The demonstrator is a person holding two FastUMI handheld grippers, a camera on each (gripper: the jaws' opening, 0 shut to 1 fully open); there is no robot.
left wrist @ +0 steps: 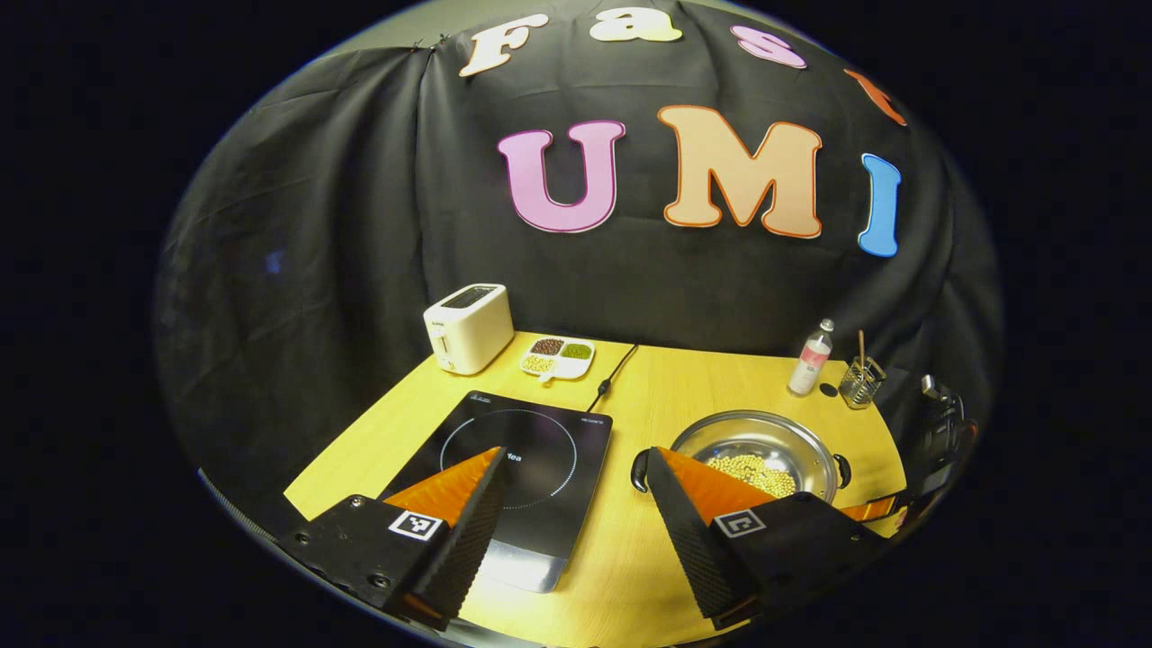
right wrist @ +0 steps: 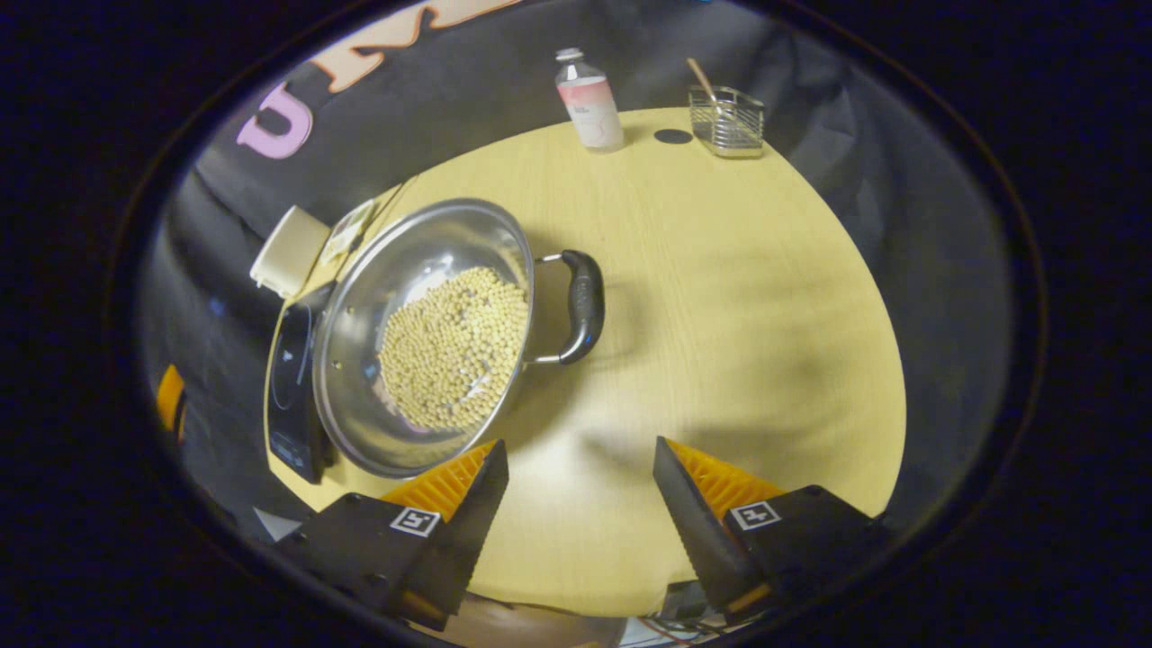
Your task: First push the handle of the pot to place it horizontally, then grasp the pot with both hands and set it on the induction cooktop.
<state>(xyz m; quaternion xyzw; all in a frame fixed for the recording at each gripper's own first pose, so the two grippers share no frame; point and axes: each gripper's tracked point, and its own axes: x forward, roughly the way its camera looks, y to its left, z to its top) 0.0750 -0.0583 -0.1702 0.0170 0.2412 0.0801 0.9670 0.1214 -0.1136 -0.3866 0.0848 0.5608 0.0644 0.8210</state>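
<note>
The steel pot (right wrist: 423, 328) of soybeans is sitting on the yellow table (right wrist: 720, 297), just beside the induction cooktop (left wrist: 526, 459), not yet on it. The left gripper (left wrist: 576, 504) and right gripper (right wrist: 580, 490) are hovering spread wide, holding nothing, so both steps appear undone.

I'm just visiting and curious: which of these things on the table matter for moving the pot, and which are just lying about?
For the job: pot of beans, its handle, induction cooktop, left tongs, right tongs.

Lying about: toaster, divided dish, bottle, wire basket.
</note>
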